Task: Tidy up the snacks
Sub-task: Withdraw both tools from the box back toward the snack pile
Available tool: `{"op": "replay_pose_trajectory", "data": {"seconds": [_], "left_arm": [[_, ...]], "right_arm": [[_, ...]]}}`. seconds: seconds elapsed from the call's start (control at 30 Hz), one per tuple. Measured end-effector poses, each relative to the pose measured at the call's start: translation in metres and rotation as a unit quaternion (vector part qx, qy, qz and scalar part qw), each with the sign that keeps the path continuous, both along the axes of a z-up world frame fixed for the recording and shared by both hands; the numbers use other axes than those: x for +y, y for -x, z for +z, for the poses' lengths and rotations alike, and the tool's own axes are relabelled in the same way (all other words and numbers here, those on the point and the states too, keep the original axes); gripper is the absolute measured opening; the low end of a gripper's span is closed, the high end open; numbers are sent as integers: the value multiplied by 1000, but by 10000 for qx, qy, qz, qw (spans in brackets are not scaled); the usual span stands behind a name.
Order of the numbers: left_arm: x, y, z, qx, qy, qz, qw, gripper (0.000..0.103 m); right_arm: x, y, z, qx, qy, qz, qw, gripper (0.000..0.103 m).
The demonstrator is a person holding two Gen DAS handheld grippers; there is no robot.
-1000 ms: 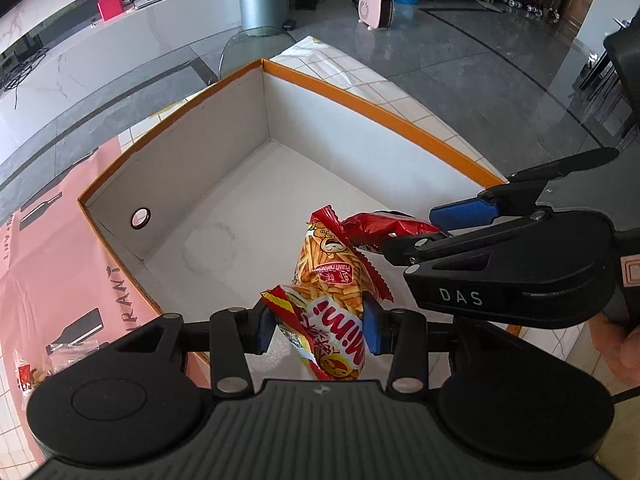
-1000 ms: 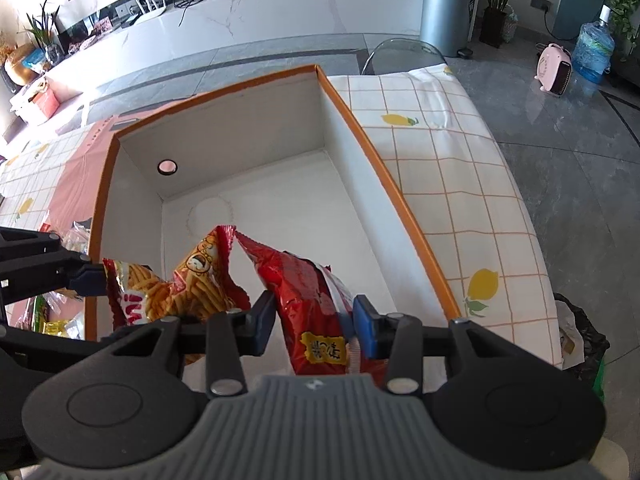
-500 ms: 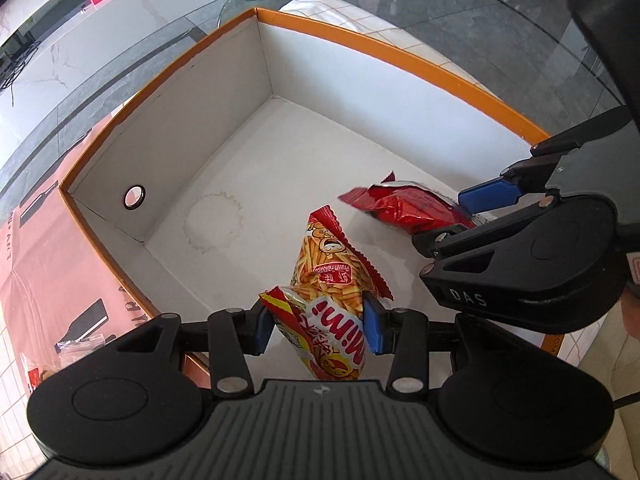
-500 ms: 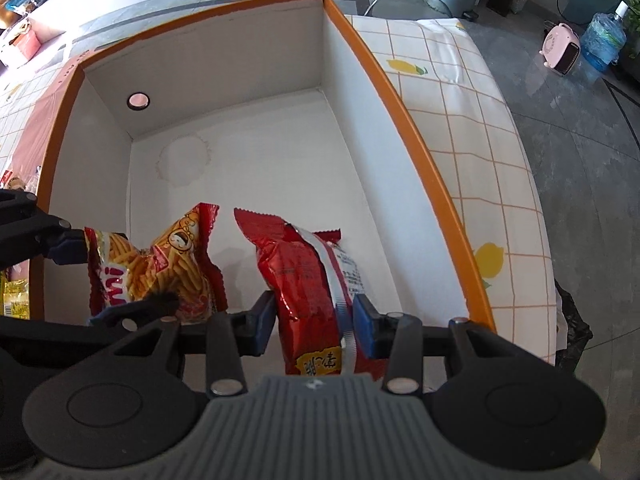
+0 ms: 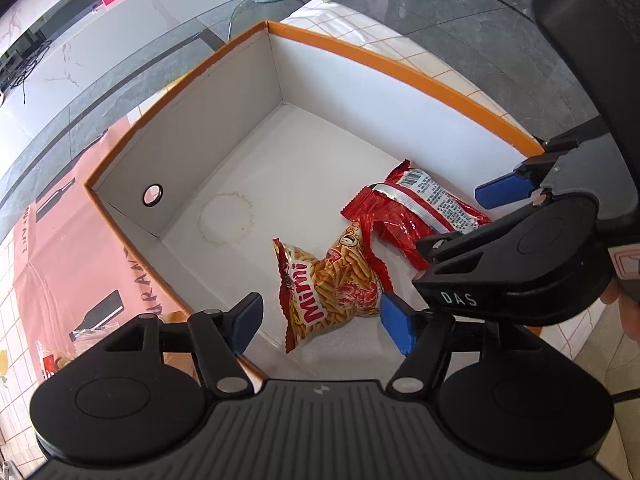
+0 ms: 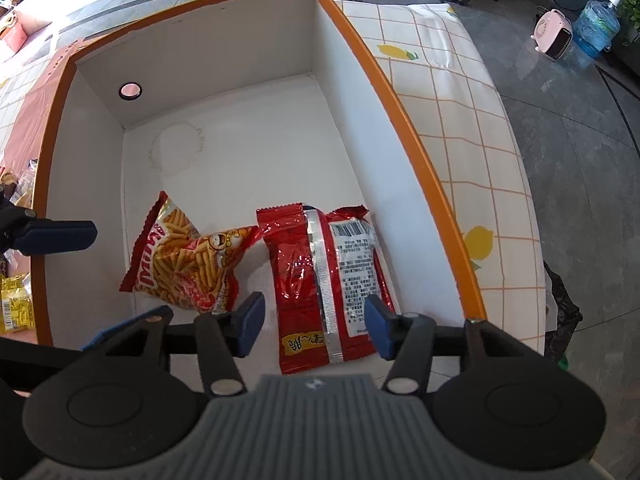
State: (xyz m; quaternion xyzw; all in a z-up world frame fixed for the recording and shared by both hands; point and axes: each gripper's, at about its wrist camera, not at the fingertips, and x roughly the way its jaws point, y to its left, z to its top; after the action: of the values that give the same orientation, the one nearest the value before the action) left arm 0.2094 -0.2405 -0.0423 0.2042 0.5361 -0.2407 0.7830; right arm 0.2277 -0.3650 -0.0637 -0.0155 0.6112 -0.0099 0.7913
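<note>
The left tool (image 5: 321, 321), black with blue pads, hangs spread wide over the near edge of a large white cardboard box with an orange rim (image 5: 404, 66), and nothing sits between its pads. The right tool (image 6: 313, 327) is likewise spread apart and holds nothing; in the left wrist view it shows at the right side (image 5: 472, 220), above the box's near right corner.

Two snack packets lie flat on the box floor, side by side towards the near end. The yellow and red "Mimi" bag of stick crackers (image 5: 328, 280) lies just below the left tool's open pads. To its right lies the glossy red foil packet with a silver seam and a white printed label (image 6: 328, 276), back side up, its lower end framed between the right tool's pads. The two packets' corners touch or nearly touch.

A faint round stain (image 5: 226, 220) marks the box floor farther in. The box stands on a bench covered with a white checked cloth with lemon prints (image 6: 460, 92).
</note>
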Motion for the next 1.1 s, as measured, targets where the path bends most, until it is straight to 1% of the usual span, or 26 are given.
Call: {"op": "replay_pose_trajectory", "data": {"seconds": [0.07,0.13,0.2,0.27,0.33,0.4,0.5,0.67,0.87,0.93,1.1], "left_arm": [[4,4,9,-25,73,16,10000,79],[11,10,19,-56,186,67,9998,79],[21,19,30,-91,370,177,9991,81],[30,27,39,-129,543,259,9981,81],[42,35,47,-201,695,356,9967,81],[54,43,56,-295,837,453,9950,81],[72,55,66,-471,946,557,9928,81],[106,75,77,-792,948,728,9897,81],[149,96,81,-1038,964,986,9850,81],[162,105,80,-1141,905,1084,9834,81],[199,125,71,-1193,1000,1335,9788,81]], "right_arm": [[1,3,10,-64,54,-13,10000,57],[0,7,22,-159,69,-56,9998,62],[0,13,35,-294,94,-131,9994,66],[1,18,45,-470,135,-211,9986,71],[2,26,56,-661,178,-326,9971,79],[5,34,65,-851,152,-404,9954,80],[13,48,76,-1087,134,-456,9929,85],[35,71,83,-1181,306,-549,9910,87],[69,100,78,-1258,52,-543,9905,87],[85,111,78,-1378,-23,-431,9895,87],[122,134,73,-1678,-337,-277,9849,87]]}}
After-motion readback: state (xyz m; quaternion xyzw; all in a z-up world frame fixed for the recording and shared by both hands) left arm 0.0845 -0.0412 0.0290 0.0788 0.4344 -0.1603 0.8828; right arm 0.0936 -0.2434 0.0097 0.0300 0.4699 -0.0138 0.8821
